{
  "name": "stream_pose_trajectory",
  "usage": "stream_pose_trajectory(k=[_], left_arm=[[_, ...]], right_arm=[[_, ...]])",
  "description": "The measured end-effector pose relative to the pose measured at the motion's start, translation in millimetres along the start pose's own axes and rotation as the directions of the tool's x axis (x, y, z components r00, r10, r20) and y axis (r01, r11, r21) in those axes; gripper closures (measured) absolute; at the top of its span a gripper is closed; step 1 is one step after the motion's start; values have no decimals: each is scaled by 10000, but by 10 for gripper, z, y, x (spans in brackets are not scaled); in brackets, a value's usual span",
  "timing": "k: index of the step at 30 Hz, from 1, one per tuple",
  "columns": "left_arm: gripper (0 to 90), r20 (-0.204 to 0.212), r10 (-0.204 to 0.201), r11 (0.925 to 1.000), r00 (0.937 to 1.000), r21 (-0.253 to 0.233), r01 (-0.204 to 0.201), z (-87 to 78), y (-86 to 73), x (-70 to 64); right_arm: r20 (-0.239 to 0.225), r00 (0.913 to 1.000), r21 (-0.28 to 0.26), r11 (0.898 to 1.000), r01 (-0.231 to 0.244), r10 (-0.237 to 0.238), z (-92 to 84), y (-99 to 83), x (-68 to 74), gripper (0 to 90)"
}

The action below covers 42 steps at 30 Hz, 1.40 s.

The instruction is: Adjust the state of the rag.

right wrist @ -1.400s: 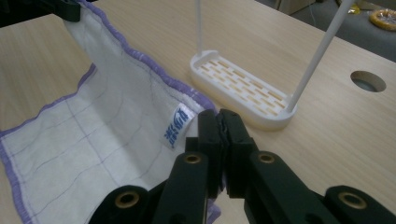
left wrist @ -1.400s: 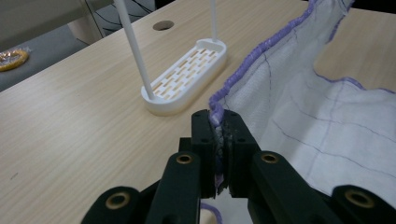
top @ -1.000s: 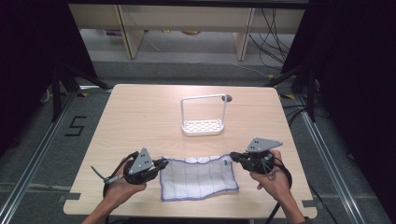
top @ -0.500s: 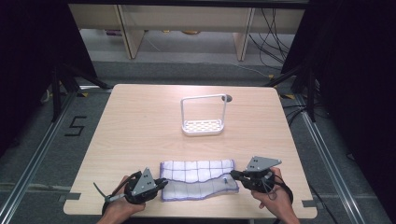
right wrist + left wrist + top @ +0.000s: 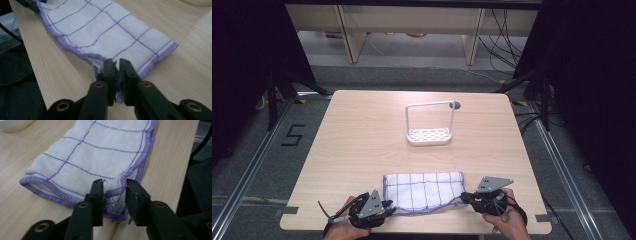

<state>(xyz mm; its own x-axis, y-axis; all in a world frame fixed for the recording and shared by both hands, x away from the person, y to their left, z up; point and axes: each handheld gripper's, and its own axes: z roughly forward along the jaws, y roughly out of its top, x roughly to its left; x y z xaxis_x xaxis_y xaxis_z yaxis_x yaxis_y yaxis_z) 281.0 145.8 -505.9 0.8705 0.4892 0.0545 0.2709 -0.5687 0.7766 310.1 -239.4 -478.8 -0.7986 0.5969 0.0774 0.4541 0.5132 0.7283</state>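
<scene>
Black jaws of the left gripper (image 5: pixel 113 195) have just been opening and now stand apart around the cloth's (image 5: pixel 424 191) near-left corner, the purple hem bunched loosely in the gap with no pad pressing on it. The right gripper (image 5: pixel 117 72) has been opening too, yet its jaws stand only a narrow slit apart at the near-right corner, a wisp of fabric still between them; whether the pads bear on it cannot be told. The white, purple-checked cloth lies folded into a long band along the near edge of the wooden table (image 5: pixel 362 130), between the two hands. It looks light, soft and limp, so it will sag and slide unless taken by the stitched hem at the corners. Farther off, mid-table, stands a white wire-handled rack (image 5: pixel 429 135).
</scene>
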Motion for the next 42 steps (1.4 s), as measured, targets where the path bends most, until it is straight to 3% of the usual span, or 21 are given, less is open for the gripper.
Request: stream_pose_trajectory(k=[2,5,7,9,10,11,12,14,16,17,20,21,22,27,28,29,31,33,37,38,42], left_arm=[[484,265,-876,9902,9958,-1071,900,-110,86,57],[456,216,-952,9879,9952,-1210,972,-197,187,177],[443,-78,-1192,9819,9928,-1494,1167,-228,282,306],[439,-502,-1320,9838,9900,-1288,1247,-207,364,468],[445,-742,-1598,9829,9844,-1041,1517,-135,408,637],[448,-742,-1598,9829,9844,-1041,1517,-135,408,637],[448,-875,-1537,9869,9842,-622,1485,-104,417,724],[452,-923,-1765,9842,9800,-275,1747,-5,414,851],[456,-921,-2053,9784,9744,69,2068,117,391,962],[455,-837,-2102,9770,9741,174,2123,152,382,987],[457,-838,-2273,9729,9702,249,2301,203,364,1024],[460,-769,-2290,9722,9704,329,2320,234,353,1029],[467,-780,-2215,9731,9720,474,2255,259,339,1029],[486,-699,-2088,9726,9755,889,2146,320,256,1010],[488,-758,-2039,9728,9761,968,2107,328,245,1009],[495,-715,-2063,9723,9759,968,2127,335,235,1002],[521,-721,-1880,9743,9795,1119,1953,349,221,999],[535,-747,-1712,9759,9824,1243,1795,374,211,989],[607,-484,-1402,9802,9889,1344,1455,383,212,964],[635,-420,-1418,9806,9890,1309,1461,385,209,956],[760,-288,-1153,9844,9929,1300,1181,381,209,924]], right_arm=[[124,9983,-412,9976,-558,564,-92,37,-39,591],[294,9964,-811,9938,-764,790,-173,98,-89,535],[519,9896,-1003,9866,-1285,1342,-213,187,-125,480],[822,9877,-1004,9871,-1244,1329,-193,264,-188,468],[1100,9843,-847,9880,-1290,1379,-126,342,-275,469],[1100,9843,-847,9880,-1290,1379,-126,342,-275,469],[1346,9817,-446,9905,-1297,1346,-26,400,-386,478],[1421,9783,-400,9884,-1466,1508,45,413,-429,480],[1605,9771,167,9894,-1441,1396,215,439,-530,490],[1645,9757,68,9890,-1479,1448,273,440,-538,494],[1490,9785,415,9878,-1502,1425,322,465,-553,495],[1547,9760,-42,9879,-1547,1535,390,459,-546,499],[1439,9788,561,9863,-1553,1460,408,487,-531,499],[1484,9815,964,9860,-1361,1210,516,456,-495,501],[1485,9790,951,9834,-1546,1396,542,445,-474,502],[1540,9812,1171,9839,-1349,1162,553,434,-479,503],[1648,9802,1100,9855,-1289,1098,596,410,-470,507],[1659,9776,1423,9778,-1536,1294,607,408,-449,511],[1711,9832,1565,9835,-905,632,651,394,-446,534],[1812,9804,1356,9854,-1030,775,675,388,-428,550],[1314,9888,1544,9838,-910,708,653,399,-435,726]])
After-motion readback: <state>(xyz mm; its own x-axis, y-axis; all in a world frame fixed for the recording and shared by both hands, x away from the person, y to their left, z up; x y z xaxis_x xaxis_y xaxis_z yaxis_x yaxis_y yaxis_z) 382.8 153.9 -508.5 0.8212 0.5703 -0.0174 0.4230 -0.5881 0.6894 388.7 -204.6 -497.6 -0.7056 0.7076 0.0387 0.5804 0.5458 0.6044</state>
